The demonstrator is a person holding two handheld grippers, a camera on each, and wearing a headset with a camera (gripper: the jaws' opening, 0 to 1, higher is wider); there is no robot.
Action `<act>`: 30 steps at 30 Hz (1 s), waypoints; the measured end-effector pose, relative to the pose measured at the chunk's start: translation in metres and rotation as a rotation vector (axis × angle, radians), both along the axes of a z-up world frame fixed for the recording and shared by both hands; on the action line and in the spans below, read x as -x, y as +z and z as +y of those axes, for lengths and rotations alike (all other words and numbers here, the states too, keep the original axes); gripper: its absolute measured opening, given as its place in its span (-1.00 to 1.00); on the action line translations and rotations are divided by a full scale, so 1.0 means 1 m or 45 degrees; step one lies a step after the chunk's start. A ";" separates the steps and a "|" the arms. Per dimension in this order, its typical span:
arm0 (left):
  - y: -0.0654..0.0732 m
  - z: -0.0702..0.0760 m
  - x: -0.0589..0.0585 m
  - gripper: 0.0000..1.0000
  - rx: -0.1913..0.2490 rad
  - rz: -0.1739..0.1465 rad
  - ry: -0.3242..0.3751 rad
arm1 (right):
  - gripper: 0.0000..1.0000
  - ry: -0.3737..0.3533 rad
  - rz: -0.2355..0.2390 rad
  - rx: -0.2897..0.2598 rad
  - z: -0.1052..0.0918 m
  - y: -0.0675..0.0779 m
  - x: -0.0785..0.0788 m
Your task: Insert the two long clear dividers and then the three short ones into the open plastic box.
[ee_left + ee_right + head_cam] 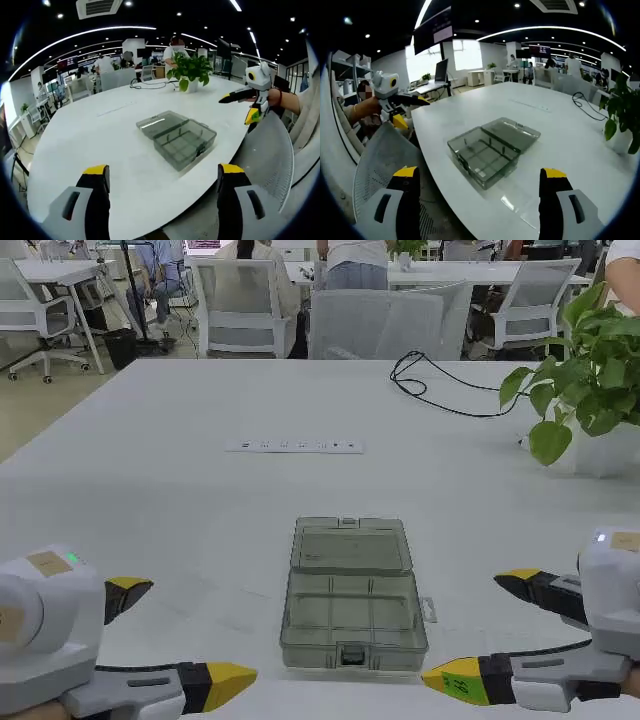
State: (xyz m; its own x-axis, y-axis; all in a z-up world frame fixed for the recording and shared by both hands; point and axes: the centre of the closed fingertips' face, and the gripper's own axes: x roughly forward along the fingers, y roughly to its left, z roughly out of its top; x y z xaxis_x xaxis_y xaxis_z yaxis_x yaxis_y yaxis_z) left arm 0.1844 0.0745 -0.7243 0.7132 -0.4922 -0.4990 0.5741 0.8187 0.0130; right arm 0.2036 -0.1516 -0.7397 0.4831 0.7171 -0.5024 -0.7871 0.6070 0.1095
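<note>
- Left tongs: spread wide, nothing between the yellow tips. They sit low at the near left of the white surface, well apart from the box.
- Right tongs: spread wide too and holding nothing, at the near right, mirroring the left.
- Plastic box: smoky clear, resting on the surface between the two tongs, near the front edge. Its latch side faces the person.
- Lid: swung fully open, lying flat on the far side of the base.
- Inside the base, faint lines cross in a grid of compartments. Cannot tell whether these are loose dividers or moulded walls.
- Small clear piece: just beside the box's right edge, too small to identify.
- Farther back on the surface: a white power strip near the middle, a looped black cable to the right, and a potted plant at the right edge.
- Beyond the surface: grey chairs and more desks.
</note>
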 end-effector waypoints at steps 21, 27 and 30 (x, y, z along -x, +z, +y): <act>-0.006 0.008 0.003 1.00 -0.023 0.033 0.014 | 0.96 -0.034 -0.016 -0.017 0.003 0.000 -0.005; -0.006 0.010 0.003 0.99 -0.023 0.034 0.021 | 0.97 -0.025 -0.027 -0.025 0.004 0.001 -0.005; -0.006 0.009 0.002 0.99 -0.018 0.032 0.019 | 0.98 -0.021 -0.024 -0.007 0.003 -0.001 -0.005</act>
